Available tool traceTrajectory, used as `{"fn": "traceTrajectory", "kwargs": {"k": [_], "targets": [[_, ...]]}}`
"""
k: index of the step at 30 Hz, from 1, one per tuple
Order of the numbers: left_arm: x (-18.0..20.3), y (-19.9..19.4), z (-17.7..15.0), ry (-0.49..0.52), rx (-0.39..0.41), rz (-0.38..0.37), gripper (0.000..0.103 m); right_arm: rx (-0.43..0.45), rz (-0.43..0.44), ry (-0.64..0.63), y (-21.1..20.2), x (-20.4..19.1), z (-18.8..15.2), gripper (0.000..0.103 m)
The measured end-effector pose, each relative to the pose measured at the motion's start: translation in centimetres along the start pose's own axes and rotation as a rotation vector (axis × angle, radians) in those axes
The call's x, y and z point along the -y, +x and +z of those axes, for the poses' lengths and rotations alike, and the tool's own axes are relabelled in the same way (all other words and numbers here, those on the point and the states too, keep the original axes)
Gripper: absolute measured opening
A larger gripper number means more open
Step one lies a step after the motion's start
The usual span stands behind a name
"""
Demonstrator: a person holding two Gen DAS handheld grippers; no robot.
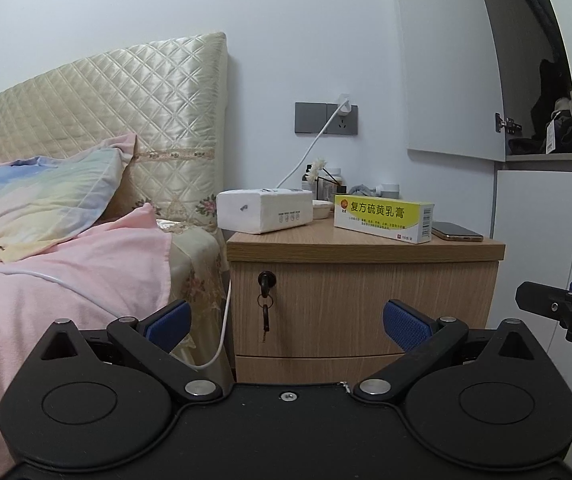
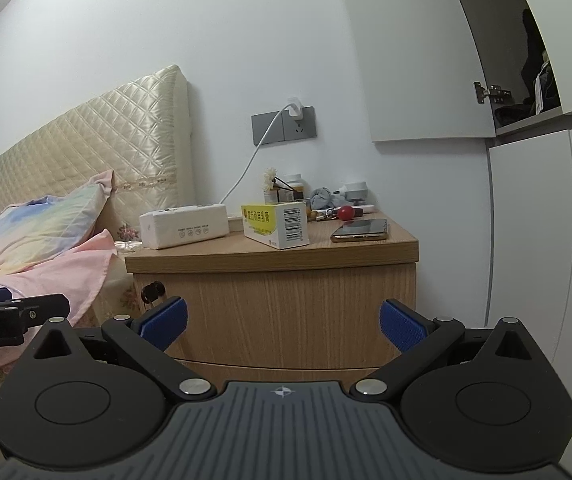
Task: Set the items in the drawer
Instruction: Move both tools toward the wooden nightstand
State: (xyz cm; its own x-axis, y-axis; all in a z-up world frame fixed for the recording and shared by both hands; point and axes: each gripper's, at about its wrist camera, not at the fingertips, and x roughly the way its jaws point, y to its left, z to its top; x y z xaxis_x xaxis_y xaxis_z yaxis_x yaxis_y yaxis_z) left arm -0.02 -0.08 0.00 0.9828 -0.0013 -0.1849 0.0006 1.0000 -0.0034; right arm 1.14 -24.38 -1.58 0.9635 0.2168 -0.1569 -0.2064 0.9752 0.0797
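Left gripper [image 1: 286, 322]: jaws spread wide, nothing between them, squared up low to the nightstand [image 1: 365, 300] front; looks like the set-up for opening.
Right gripper [image 2: 284, 320]: jaws apart as well, empty, level with the same wooden front.
Top drawer [image 1: 361, 304]: shut, keys [image 1: 266, 296] hanging in its lock at the upper left.
Lower drawer [image 1: 317, 368]: shut too; I can't spot a handle.
Items: yellow box [image 1: 383, 218] up top near the front edge, tissue pack [image 1: 264, 210] just left of it, phone [image 2: 361, 230] at the right.
Clutter: small bottles and a red ball [image 2: 345, 212] crowd the back by the wall.
In the way: white cable [image 1: 222, 328] trails down beside the keys, bedding [image 1: 66, 264] presses in on the left.
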Motion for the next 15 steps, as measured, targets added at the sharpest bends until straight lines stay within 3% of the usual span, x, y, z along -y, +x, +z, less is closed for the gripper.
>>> {"fn": "traceTrajectory", "kwargs": {"k": [15], "targets": [[-0.15,-0.63,-0.12,-0.014,0.015,-0.014,0.102,-0.005,0.020,0.005,-0.22,0.13,-0.09,0.103]]}}
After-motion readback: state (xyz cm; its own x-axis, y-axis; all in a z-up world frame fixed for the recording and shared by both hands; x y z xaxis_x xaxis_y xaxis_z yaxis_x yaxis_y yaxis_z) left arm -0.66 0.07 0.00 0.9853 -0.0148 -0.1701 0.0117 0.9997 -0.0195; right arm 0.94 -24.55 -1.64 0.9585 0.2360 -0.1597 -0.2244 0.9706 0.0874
